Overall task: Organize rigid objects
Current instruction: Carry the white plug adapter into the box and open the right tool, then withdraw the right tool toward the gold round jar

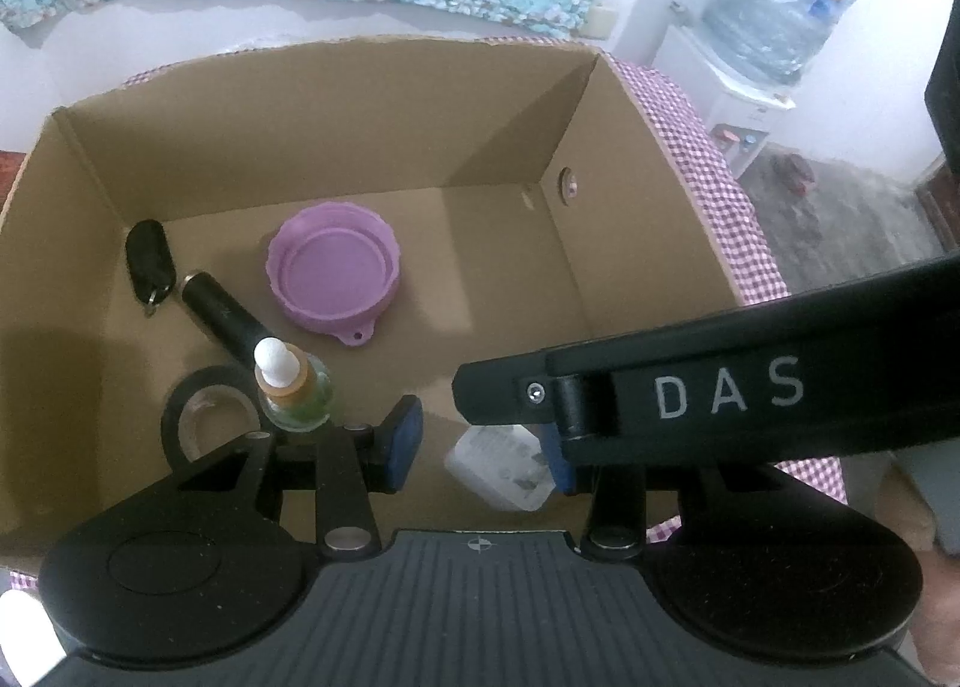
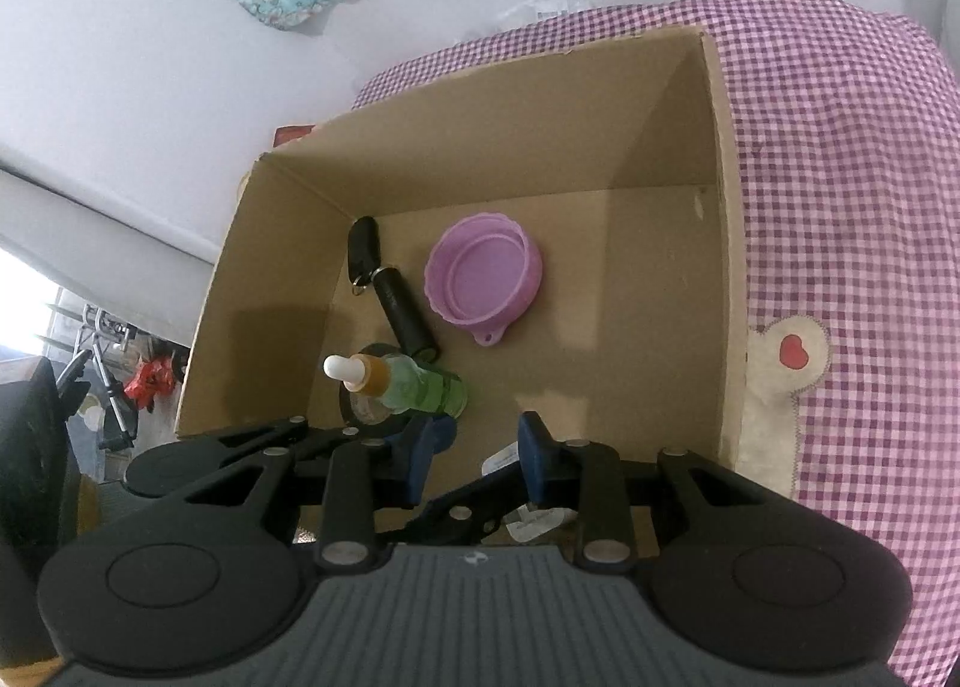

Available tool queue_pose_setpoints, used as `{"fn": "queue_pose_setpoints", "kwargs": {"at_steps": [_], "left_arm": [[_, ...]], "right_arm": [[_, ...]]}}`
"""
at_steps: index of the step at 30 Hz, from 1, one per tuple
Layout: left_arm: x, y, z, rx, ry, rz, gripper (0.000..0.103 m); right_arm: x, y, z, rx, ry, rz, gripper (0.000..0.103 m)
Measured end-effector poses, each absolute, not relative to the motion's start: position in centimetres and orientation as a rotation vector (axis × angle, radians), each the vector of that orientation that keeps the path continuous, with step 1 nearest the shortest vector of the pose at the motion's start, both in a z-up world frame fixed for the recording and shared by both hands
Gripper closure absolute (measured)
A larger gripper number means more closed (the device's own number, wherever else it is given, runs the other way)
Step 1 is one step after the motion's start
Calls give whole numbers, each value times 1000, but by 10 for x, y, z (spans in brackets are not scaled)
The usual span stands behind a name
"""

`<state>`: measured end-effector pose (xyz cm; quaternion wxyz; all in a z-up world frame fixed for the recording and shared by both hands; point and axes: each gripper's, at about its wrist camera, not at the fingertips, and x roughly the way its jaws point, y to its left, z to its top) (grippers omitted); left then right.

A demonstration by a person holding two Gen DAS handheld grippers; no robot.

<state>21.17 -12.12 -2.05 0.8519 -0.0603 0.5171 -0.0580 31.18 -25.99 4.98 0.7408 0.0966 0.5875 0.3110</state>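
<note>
Inside the cardboard box (image 1: 336, 105) lie one purple bowl (image 1: 333, 284), one key fob (image 1: 149, 260), one black cylinder (image 1: 221, 321), one dropper bottle (image 1: 294, 387) (upright). The white packet (image 1: 498, 462) sits half hidden between the left gripper's (image 1: 480, 447) partly parted jaws; the right gripper (image 2: 480, 447) is likewise narrow, grip unclear.

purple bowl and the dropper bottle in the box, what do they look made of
Purple bowl: probably silicone or soft plastic, matte; stepped concentric rings suggest a collapsible kind. Dropper bottle: clear glossy glass or plastic showing green liquid, with a white, likely rubber, bulb. Cardboard box: plain brown corrugated board.
</note>
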Motion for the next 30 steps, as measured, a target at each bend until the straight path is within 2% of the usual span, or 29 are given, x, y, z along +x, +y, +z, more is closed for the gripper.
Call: {"fn": "queue_pose_setpoints", "kwargs": {"at_steps": [9,19,30], "left_arm": [[192,-117,1,-113,1048,-127,60],[126,-97,34,-73,977,-112,59],[83,-64,4,-119,1022,-28,59]], "right_arm": [[301,-275,70,301,1220,696,69],[247,-308,98,447,1116,723,69],[204,-287,66,529,1199,749,69]]}}
